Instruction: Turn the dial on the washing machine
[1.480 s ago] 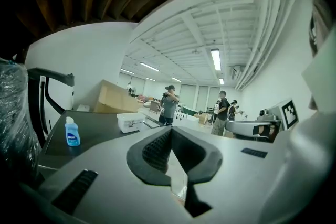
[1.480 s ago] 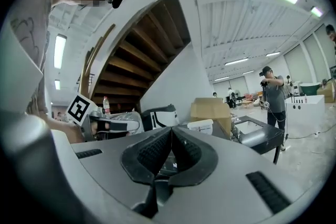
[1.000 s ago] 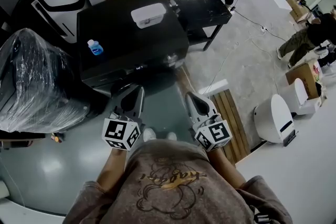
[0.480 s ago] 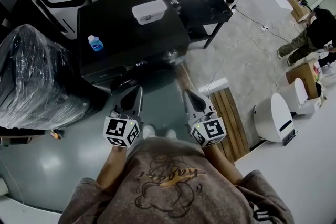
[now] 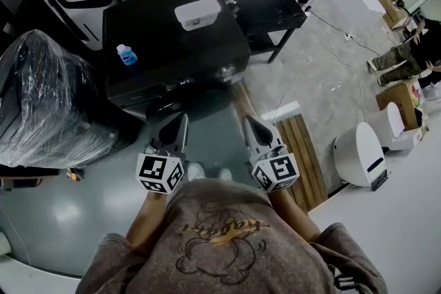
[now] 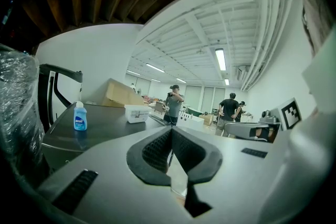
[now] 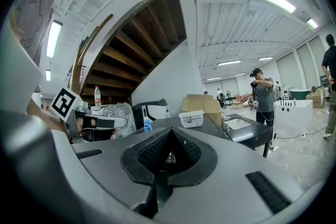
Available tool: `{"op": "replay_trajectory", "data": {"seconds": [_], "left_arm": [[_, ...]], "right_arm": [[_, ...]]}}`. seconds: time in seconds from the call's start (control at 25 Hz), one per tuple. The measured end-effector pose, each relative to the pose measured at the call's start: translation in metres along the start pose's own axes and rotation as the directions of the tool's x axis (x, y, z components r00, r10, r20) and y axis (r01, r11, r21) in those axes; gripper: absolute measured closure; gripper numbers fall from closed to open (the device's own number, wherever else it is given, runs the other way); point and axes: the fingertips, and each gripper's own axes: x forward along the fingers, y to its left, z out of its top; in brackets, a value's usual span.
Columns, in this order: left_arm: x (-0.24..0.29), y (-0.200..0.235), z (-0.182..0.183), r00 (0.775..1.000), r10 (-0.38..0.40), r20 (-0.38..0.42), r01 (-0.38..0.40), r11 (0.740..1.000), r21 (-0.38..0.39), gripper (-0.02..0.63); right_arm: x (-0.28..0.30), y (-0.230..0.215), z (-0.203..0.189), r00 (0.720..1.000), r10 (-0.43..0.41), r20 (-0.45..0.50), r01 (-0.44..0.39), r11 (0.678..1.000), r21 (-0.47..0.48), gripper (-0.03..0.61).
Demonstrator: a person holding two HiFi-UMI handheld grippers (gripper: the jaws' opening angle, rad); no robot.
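Left gripper view: the left gripper (image 6: pixel 171 131) has its dark ribbed pads closed tip to tip, with nothing between them. In the right gripper view the right gripper (image 7: pixel 169 132) is likewise fully closed and empty. From the head view both grippers are side by side in front of the person, their tips pointing at the front of the black washing machine (image 5: pixel 165 31) and touching nothing. The dial (image 5: pixel 224 72) shows only as a small shiny spot at the right end of the front panel, clear of both grippers. On the machine's top, a blue bottle (image 5: pixel 125 56) stands by the left edge and a white box (image 5: pixel 197 13) lies toward the back right corner.
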Motion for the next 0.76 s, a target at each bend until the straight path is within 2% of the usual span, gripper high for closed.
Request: {"op": "replay_trajectory", "data": {"seconds": [0.52,0.76], "left_arm": [[-0.004,-0.004,-0.001,1.000,0.000,-0.007,0.000,1.000,-0.001,0.618],[-0.003,-0.008,0.001,1.000,0.000,0.001,0.000,1.000,0.007,0.618]], "right_arm": [[0.000,0.002,0.000,1.000,0.019,-0.014,-0.019,1.000,-0.021,0.578],[0.008,0.012,0.005,0.993,0.121,-0.014,-0.122,0.990,-0.074,0.578]]}}
